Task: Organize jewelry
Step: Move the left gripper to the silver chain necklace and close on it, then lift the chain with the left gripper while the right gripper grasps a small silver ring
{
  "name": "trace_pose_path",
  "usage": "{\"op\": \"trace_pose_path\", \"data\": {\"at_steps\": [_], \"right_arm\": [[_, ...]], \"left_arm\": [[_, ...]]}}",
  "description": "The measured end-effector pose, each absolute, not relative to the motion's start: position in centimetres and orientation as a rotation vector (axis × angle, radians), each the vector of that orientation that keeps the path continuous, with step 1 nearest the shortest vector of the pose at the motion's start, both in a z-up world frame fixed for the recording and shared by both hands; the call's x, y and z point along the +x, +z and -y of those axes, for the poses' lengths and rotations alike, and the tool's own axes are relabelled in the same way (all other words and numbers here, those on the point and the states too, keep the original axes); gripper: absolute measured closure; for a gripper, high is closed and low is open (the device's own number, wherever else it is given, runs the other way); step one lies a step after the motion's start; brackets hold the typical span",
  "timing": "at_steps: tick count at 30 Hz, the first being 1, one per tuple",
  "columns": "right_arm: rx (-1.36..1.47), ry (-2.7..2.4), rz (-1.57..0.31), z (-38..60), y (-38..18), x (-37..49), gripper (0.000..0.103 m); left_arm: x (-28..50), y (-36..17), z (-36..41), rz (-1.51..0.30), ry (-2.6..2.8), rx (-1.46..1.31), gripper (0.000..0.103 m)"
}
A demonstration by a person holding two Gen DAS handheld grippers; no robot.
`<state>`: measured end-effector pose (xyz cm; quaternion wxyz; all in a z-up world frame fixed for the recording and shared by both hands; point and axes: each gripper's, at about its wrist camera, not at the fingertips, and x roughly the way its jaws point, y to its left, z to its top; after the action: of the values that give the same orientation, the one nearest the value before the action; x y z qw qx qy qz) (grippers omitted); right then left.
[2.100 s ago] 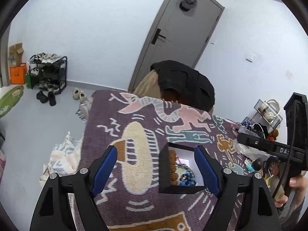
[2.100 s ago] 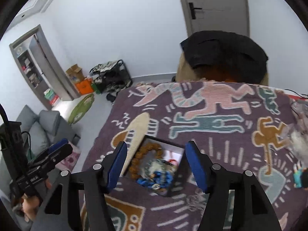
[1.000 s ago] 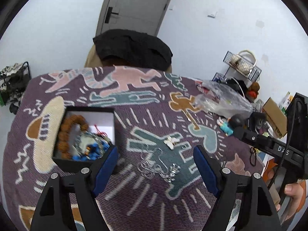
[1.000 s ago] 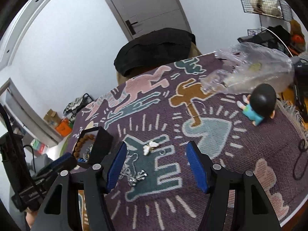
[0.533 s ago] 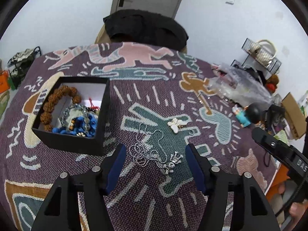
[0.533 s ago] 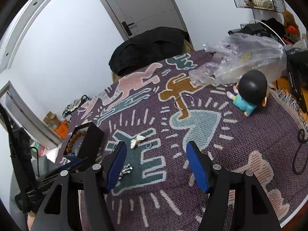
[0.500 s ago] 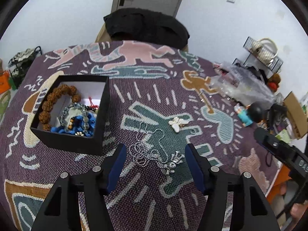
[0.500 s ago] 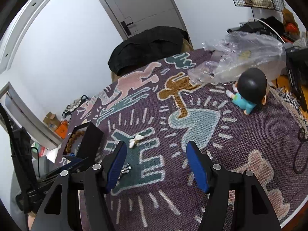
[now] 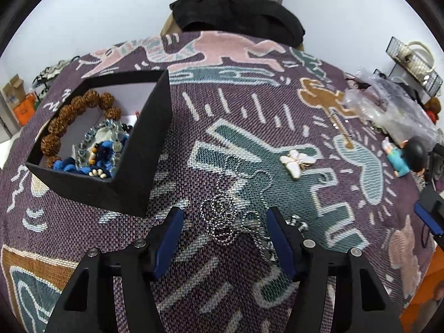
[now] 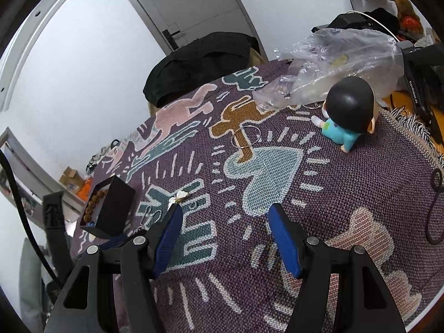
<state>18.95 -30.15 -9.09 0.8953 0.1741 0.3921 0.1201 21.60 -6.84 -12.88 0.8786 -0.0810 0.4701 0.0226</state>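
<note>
We hold our left gripper [image 9: 224, 222] spread around the tangled silver chain [image 9: 224, 223] on the cloth beside the black jewelry box [image 9: 144, 149], pads not pressing, while our right gripper [image 10: 224, 224] hangs spread and empty.

My right gripper [image 10: 225, 236] hangs over the patterned cloth [image 10: 277, 172] on the tabletop, its blue fingers [image 10: 284, 242] apart with only cloth between them. Just past the left finger I see a white butterfly charm [image 10: 179, 195], and further left the black box [image 10: 115, 208] with brown beads [image 10: 94, 201] inside. A thin wire ring [image 10: 247, 136] lies further out. At the far right a doll [image 10: 348, 111] lies beside a crumpled clear plastic bag [image 10: 333, 61]. Beyond the cloth, a black jacket [image 10: 199, 66] is draped in front of the door [image 10: 191, 8].
</note>
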Motion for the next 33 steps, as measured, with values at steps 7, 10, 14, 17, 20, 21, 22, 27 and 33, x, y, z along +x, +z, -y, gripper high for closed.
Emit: {"op": "trace_pose_path", "data": {"at_steps": [7, 10, 14, 17, 20, 21, 22, 27, 33], "right_arm": [[0.380, 0.240, -0.820, 30.5, -9.5, 19.2, 0.039], [0.378, 0.242, -0.819, 30.5, -9.5, 19.1, 0.039], [0.373, 0.247, -0.818, 30.1, -9.4, 19.1, 0.039], [0.362, 0.256, -0.825, 29.5, -9.5, 19.2, 0.039], [0.353, 0.273, -0.836, 28.9, -9.5, 19.5, 0.039], [0.351, 0.279, -0.840, 28.8, -9.5, 19.7, 0.039], [0.352, 0.286, -0.845, 28.7, -9.5, 19.9, 0.039], [0.377, 0.324, -0.879, 28.1, -9.6, 21.1, 0.039], [0.370, 0.355, -0.925, 26.8, -9.9, 22.8, 0.039]], "left_arm": [[21.6, -13.1, 8.5, -0.983, 0.051, -0.064, 0.047], [21.5, -12.9, 8.7, -0.985, 0.014, -0.046, 0.061], [21.7, -12.7, 8.4, -0.993, -0.042, -0.035, 0.087], [21.7, -12.7, 8.5, -0.993, -0.061, -0.024, 0.089], [21.7, -12.6, 8.5, -0.994, -0.087, -0.033, 0.090], [21.8, -12.5, 8.4, -0.996, -0.095, -0.044, 0.090], [21.8, -12.4, 8.3, -0.997, -0.105, -0.056, 0.091], [21.5, -10.7, 8.6, -0.952, -0.137, -0.052, 0.091], [21.5, -7.8, 8.2, -0.888, -0.163, -0.066, 0.091]]}}
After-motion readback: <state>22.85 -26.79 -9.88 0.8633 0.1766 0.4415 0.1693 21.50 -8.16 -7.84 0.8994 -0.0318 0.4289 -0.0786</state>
